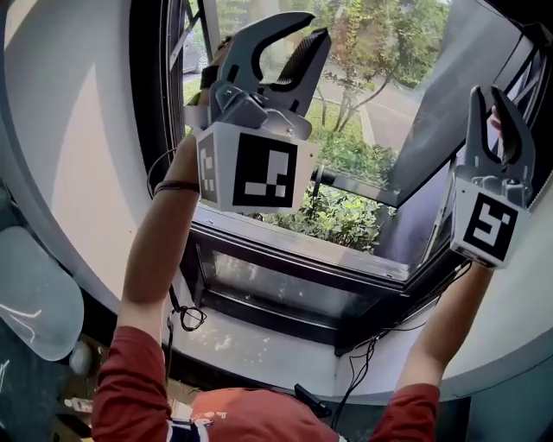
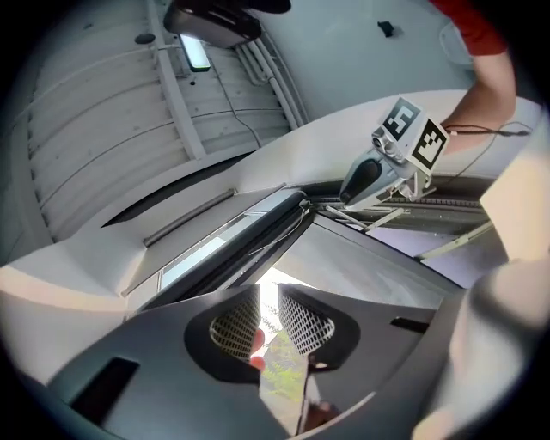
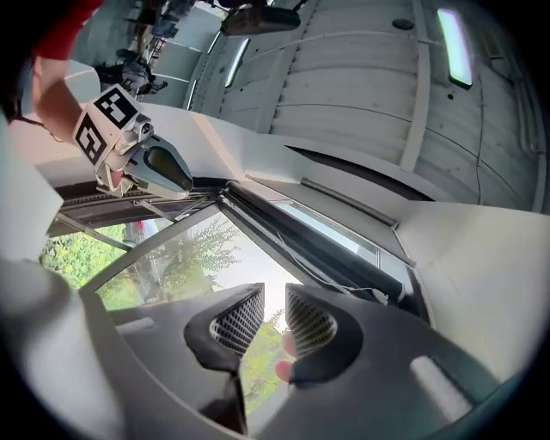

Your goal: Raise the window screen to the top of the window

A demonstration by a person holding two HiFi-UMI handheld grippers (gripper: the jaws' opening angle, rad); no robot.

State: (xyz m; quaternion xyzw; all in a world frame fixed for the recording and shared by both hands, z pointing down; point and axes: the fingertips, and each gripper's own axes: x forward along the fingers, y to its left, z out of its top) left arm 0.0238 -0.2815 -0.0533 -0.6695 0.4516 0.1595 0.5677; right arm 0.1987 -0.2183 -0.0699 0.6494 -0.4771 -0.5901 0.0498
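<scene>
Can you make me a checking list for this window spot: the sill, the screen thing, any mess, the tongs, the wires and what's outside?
Surface: pale window sill, speckled with marks.
Job's things: dark window frame; grey see-through panel tilted at the right. Cannot tell whether it is the screen.
Clutter: small black item near the sill's front edge.
Tongs: left tongs and right tongs held up at the window, each with a narrow gap, nothing between.
Cables: black wire at the sill's left, more wires at its right.
Surroundings: bushes outside; ceiling lamp overhead.
</scene>
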